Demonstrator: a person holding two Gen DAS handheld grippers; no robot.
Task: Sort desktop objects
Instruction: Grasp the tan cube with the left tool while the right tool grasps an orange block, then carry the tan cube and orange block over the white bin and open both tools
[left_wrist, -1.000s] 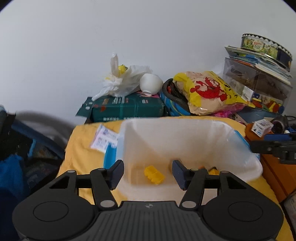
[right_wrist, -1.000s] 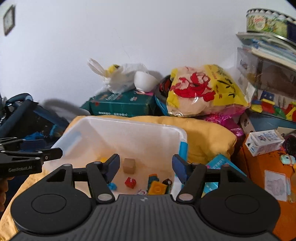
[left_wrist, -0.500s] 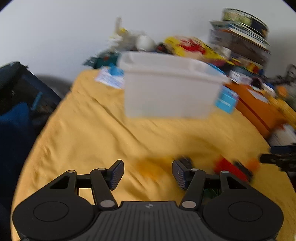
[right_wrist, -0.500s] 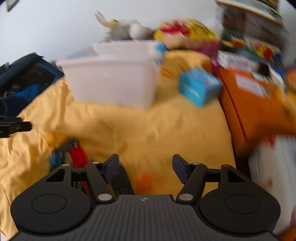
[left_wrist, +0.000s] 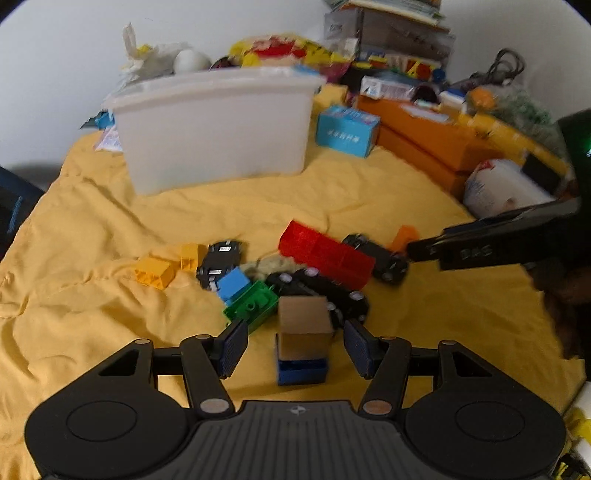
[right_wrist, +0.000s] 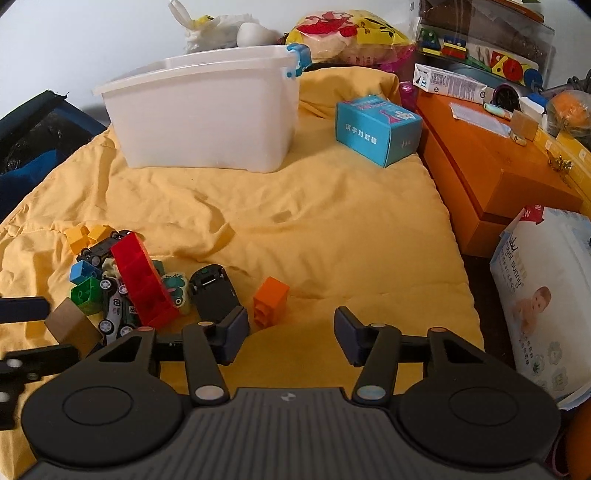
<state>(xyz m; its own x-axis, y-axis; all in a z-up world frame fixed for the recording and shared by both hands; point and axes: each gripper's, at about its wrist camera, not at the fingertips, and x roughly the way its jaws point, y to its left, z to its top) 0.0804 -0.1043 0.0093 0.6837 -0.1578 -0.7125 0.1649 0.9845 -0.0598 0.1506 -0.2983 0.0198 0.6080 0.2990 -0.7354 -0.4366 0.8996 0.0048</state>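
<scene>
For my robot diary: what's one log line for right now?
left gripper: open, around brown block | right gripper: open, near orange brick

Soft daylight, slight blur, fisheye-warped edges

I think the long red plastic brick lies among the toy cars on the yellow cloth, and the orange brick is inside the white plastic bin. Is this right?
Not quite. The long red plastic brick does lie among the toy cars on the yellow cloth, but the orange brick is on the cloth too, far from the white plastic bin. The right wrist view shows it.

I see a translucent white bin (right_wrist: 207, 110), yellow cloth (right_wrist: 332, 221), red brick (right_wrist: 146, 280), orange brick (right_wrist: 270, 301), and cyan box (right_wrist: 376, 129).
</scene>
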